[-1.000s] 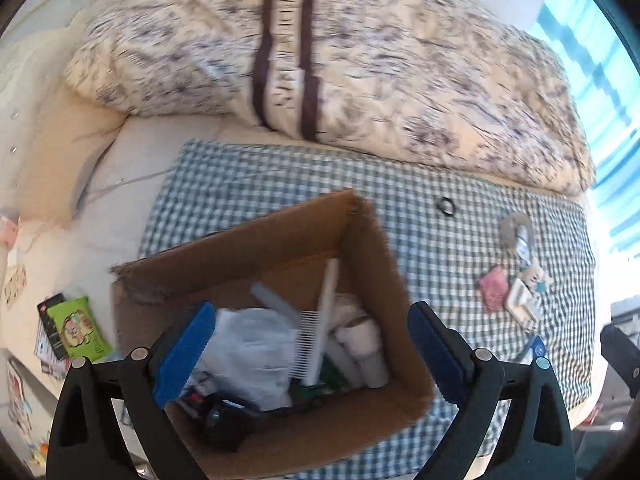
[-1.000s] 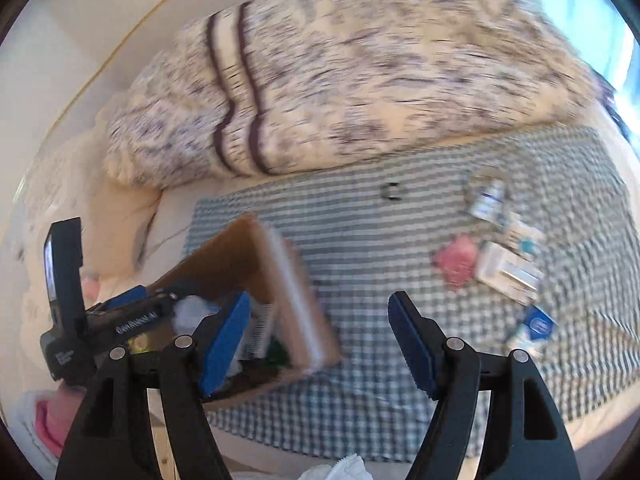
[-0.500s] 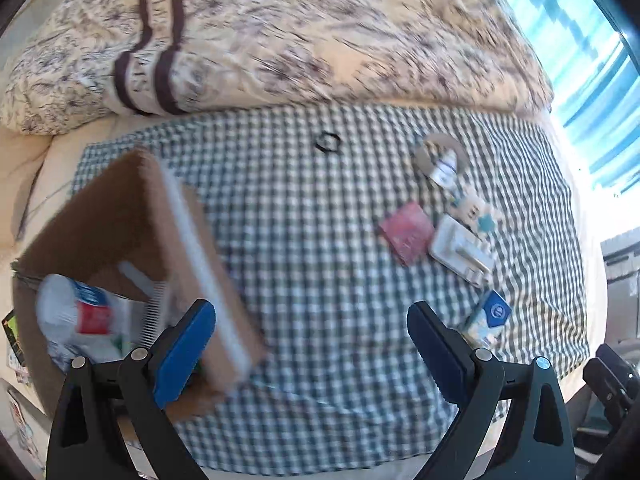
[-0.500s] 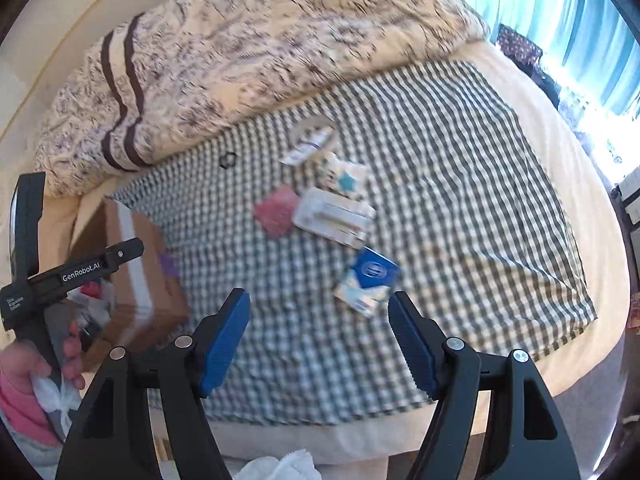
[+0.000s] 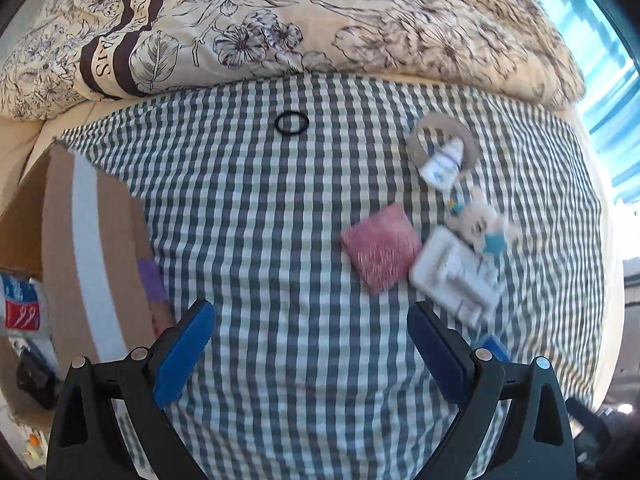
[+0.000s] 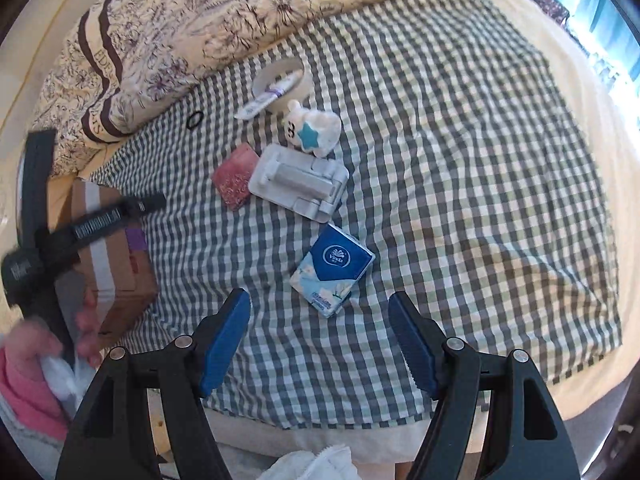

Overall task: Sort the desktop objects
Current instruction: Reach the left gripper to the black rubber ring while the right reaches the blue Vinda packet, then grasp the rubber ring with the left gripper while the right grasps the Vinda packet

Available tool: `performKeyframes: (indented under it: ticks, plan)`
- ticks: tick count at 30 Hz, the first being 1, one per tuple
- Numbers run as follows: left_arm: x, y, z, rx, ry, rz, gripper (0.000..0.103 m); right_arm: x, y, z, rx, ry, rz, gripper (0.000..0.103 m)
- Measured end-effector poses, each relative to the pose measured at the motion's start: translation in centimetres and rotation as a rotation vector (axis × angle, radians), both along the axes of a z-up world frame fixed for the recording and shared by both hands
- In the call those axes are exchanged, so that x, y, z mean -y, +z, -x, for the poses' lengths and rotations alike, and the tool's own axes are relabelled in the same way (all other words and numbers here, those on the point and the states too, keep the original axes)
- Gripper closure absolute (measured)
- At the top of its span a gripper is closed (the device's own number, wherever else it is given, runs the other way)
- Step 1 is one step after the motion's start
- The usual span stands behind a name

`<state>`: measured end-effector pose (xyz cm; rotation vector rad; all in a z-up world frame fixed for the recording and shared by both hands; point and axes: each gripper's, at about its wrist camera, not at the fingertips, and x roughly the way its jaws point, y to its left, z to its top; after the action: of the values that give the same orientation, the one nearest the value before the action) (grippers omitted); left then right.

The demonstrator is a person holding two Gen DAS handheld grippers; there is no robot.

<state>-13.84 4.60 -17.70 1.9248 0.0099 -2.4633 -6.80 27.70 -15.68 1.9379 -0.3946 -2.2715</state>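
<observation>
On a green checked cloth (image 6: 460, 168) lie a blue tissue pack (image 6: 333, 269), a white folding stand (image 6: 299, 178), a pink pouch (image 6: 235, 176), a white plush with a blue star (image 6: 313, 129), a tape ring (image 6: 280, 80) with a small tube (image 6: 267, 98) across it, and a black hair band (image 6: 194, 120). My right gripper (image 6: 320, 338) hangs open just in front of the tissue pack. My left gripper (image 5: 310, 344) is open above the cloth, with the pink pouch (image 5: 380, 248) and stand (image 5: 454, 276) ahead to the right. The cardboard box (image 5: 92, 248) sits at the left.
A floral quilt (image 5: 320, 12) is piled along the far edge of the cloth. A hand (image 6: 86, 320) in a pink sleeve holds the left gripper's body (image 6: 80, 228) beside the box (image 6: 116, 264). Bright window light falls at the right.
Both grippers have swung right, away from the box and toward the loose items. The box has slid from the centre of the left view to its left edge. Both stayed open.
</observation>
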Motion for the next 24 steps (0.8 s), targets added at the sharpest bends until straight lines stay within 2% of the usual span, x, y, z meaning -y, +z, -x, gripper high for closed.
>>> performKeyframes:
  ticks: [7,13,19,24]
  plan:
    - [1.4,-1.8,6.5,-0.052,0.031,0.037,0.004,0.2,-3.9,1.7,0.064,-0.054,0.019,0.031]
    - [2.8,-5.6,12.6,-0.070,0.043,0.051,0.004,0.5,-7.0,3.1,0.101,-0.144,0.028,0.031]
    - [3.3,-8.8,16.7,-0.077,0.028,0.043,0.004,1.2,-9.3,3.9,0.137,-0.230,0.005,0.031]
    - [3.3,-11.2,18.5,-0.056,-0.003,0.040,0.004,1.6,-11.4,4.2,0.183,-0.278,-0.048,0.031]
